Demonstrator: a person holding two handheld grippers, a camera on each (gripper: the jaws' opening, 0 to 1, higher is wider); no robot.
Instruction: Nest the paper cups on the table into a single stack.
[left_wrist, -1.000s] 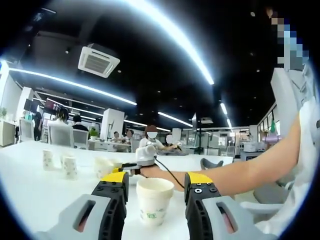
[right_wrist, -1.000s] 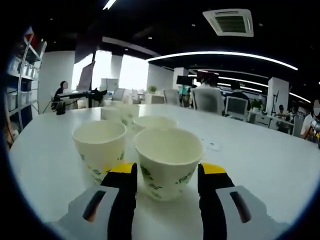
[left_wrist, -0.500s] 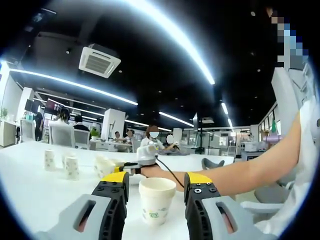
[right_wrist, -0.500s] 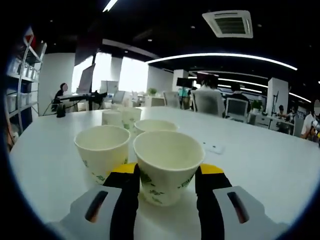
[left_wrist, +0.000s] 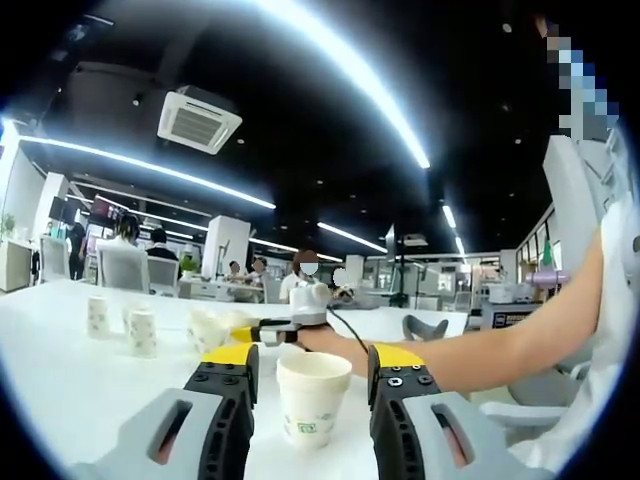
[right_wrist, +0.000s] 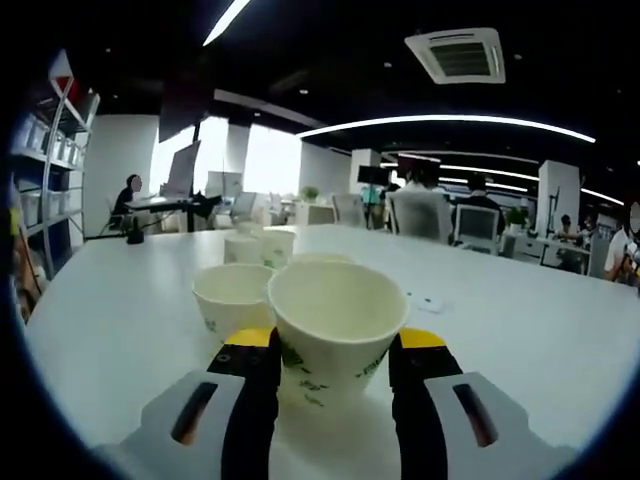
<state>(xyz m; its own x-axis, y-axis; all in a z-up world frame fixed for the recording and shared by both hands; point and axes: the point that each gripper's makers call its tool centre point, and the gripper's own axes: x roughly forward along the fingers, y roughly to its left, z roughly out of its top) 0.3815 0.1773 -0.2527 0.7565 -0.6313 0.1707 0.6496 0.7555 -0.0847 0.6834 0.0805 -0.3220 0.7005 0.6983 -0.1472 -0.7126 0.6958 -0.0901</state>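
Observation:
A white paper cup with green print (right_wrist: 335, 340) sits between the jaws of my right gripper (right_wrist: 335, 348), which is shut on it and holds it slightly off the white table (right_wrist: 520, 340). Just behind it to the left stands a second open cup (right_wrist: 232, 298), and two smaller-looking cups (right_wrist: 262, 246) stand farther back. In the left gripper view another paper cup (left_wrist: 313, 398) stands upright on the table between the jaws of my left gripper (left_wrist: 312, 368), which is open with a gap on each side. The right gripper (left_wrist: 292, 324) shows beyond it, on a person's arm.
Three more cups (left_wrist: 140, 333) stand on the table at the left of the left gripper view. A small flat white object (right_wrist: 430, 299) lies on the table right of the held cup. Office chairs, desks and seated people fill the background.
My right gripper has shut on the front cup and raised it; the other cups now sit lower and farther behind it. In the left gripper view the right gripper has shifted a little right and up.

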